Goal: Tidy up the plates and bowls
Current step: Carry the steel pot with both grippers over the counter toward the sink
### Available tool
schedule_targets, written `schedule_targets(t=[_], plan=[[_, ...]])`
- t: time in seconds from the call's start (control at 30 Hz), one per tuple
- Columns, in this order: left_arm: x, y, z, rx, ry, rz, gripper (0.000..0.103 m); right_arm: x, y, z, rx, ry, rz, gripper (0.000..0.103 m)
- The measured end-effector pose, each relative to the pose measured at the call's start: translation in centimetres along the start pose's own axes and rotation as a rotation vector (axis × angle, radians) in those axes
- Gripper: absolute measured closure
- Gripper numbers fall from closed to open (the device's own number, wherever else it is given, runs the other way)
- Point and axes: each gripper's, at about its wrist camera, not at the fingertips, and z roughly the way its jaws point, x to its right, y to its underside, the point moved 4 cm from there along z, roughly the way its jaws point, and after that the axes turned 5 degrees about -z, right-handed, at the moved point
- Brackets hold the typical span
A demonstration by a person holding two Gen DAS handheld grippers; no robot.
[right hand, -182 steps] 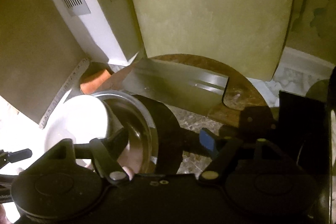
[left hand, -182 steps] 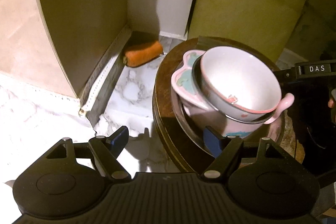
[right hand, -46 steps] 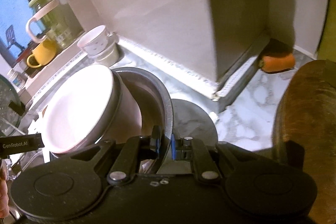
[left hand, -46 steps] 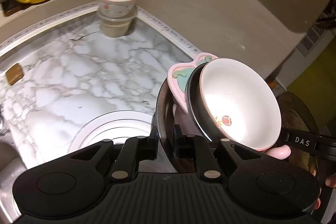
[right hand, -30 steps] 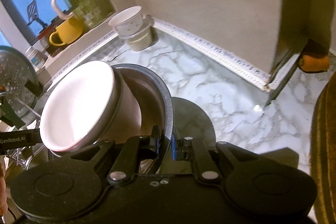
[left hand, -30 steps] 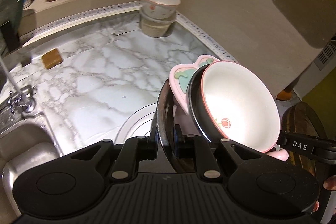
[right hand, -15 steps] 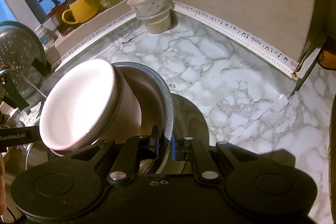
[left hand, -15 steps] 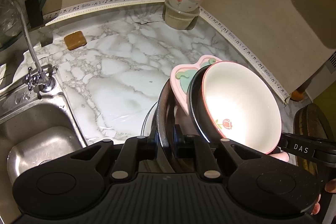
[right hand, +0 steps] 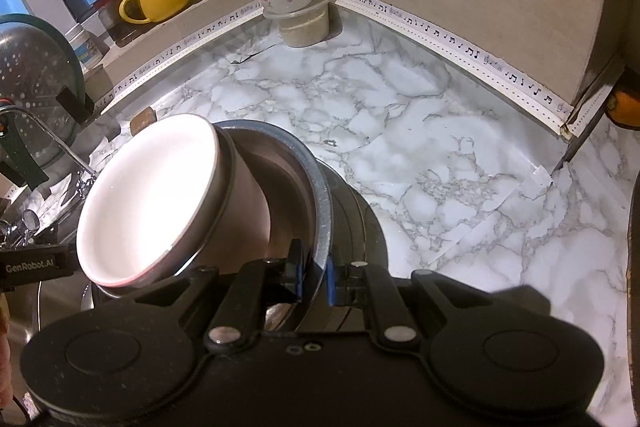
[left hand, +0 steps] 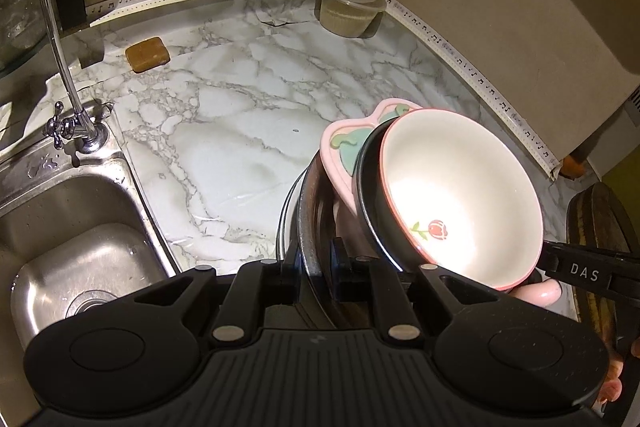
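Mid-carry: left gripper (left hand: 314, 263) and right gripper (right hand: 311, 273) both clamped on the steel bowl's (right hand: 316, 187) rim, white bowl (left hand: 460, 195) and pink dish (left hand: 344, 147) nested inside, frame centre above the marble counter (left hand: 240, 131). Next: lower level, then release.

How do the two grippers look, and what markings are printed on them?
Both are matte black plastic. The left gripper has a ribbed body, two round discs, silver rivets and dark blue pads; the right gripper is smoother, with brighter blue pads. Labels read "DAS" on the right one and "GenRobot.AI" on the left.
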Motion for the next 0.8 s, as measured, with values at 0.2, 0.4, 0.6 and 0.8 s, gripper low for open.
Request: schedule_targets(t=[0.2,0.4,0.6,0.8], plan=[[0.1,0.1,0.1,-0.001,-0.002,0.002,0.090,0.0,0.2,0.0,-0.001,0.004,0.000,0.091],[0.0,0.2,0.3,-0.004,-0.005,0.004,0.090,0.0,0.3,0.2,-0.009,0.005,0.005,0.091],[0.1,0.1,0.6,-0.006,-0.014,0.016,0.090,0.2,0.4,0.2,-0.012,0.003,0.010,0.091],[-0.1,0.5,1.3,-0.023,-0.025,0.016,0.090,0.1,0.6,0.4,-0.017,0.003,0.010,0.091]])
